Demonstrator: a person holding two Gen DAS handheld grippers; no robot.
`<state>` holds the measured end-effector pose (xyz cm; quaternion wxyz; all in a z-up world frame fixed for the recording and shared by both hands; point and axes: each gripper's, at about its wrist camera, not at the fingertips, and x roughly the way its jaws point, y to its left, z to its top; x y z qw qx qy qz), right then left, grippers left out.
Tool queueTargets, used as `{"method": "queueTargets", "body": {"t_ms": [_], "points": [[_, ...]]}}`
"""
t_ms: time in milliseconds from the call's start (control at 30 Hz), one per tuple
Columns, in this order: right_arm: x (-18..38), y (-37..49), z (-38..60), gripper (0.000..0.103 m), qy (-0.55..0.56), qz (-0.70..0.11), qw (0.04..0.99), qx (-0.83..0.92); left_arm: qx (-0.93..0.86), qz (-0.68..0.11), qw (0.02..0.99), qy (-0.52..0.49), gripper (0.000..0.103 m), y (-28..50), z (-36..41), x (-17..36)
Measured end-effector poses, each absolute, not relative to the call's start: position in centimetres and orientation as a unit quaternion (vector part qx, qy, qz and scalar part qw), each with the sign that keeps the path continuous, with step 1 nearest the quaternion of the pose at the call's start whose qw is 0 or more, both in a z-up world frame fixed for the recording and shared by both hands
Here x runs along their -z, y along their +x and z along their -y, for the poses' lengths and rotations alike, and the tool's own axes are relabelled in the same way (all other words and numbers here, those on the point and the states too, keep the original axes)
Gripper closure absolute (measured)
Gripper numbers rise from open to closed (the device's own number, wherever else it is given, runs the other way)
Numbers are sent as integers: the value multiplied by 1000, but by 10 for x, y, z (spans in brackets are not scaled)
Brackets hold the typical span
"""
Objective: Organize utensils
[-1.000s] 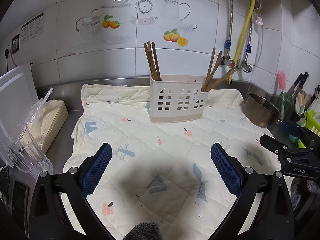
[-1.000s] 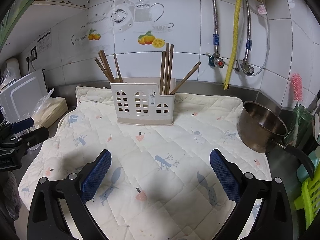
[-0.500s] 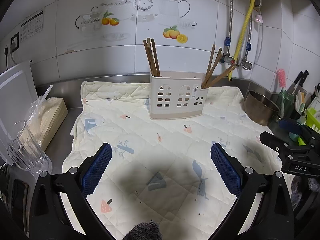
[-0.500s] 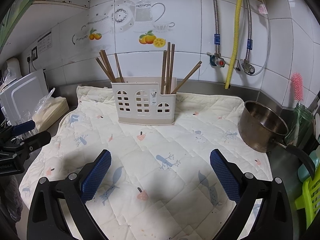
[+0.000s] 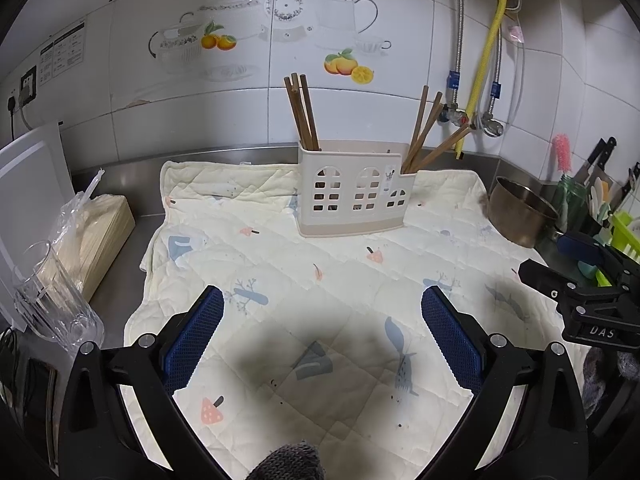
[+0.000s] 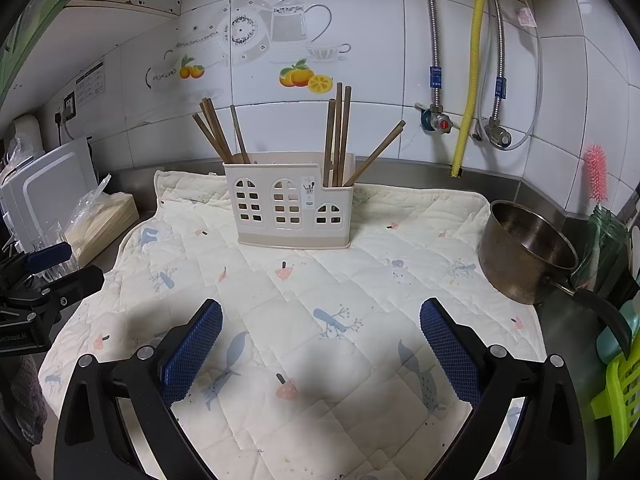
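Note:
A cream utensil holder (image 5: 354, 194) (image 6: 290, 206) with window cut-outs stands at the back of a quilted mat (image 5: 320, 280) (image 6: 320, 300). Brown chopsticks (image 5: 302, 112) (image 6: 218, 130) stand in its left compartment, and more chopsticks (image 5: 430, 136) (image 6: 340, 134) lean in its right one. My left gripper (image 5: 322, 336) hovers open over the mat's near part, with nothing between its blue pads. My right gripper (image 6: 320, 344) is open and empty too, well short of the holder. Each gripper shows at the edge of the other's view.
A steel pot (image 6: 524, 256) (image 5: 520, 212) sits at the mat's right edge. Past it are a pink brush (image 6: 596, 172), knives and a green rack (image 6: 620, 404). On the left are a clear glass (image 5: 52, 292), a bagged bundle (image 5: 92, 232) and a white board (image 5: 28, 184).
Both grippers have drawn back slightly from the holder, which looks a little smaller and farther in the left wrist view. Both stay open and empty.

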<state>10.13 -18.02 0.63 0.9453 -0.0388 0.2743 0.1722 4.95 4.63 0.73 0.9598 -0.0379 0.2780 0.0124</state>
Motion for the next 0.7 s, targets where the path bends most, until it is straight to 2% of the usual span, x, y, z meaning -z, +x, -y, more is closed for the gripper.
{"method": "queueTargets", "body": {"t_ms": [700], "points": [[-5,101,179,7,-39,-275,945,-173,-12,-280,959,-33,5,50,-46,-6]]}}
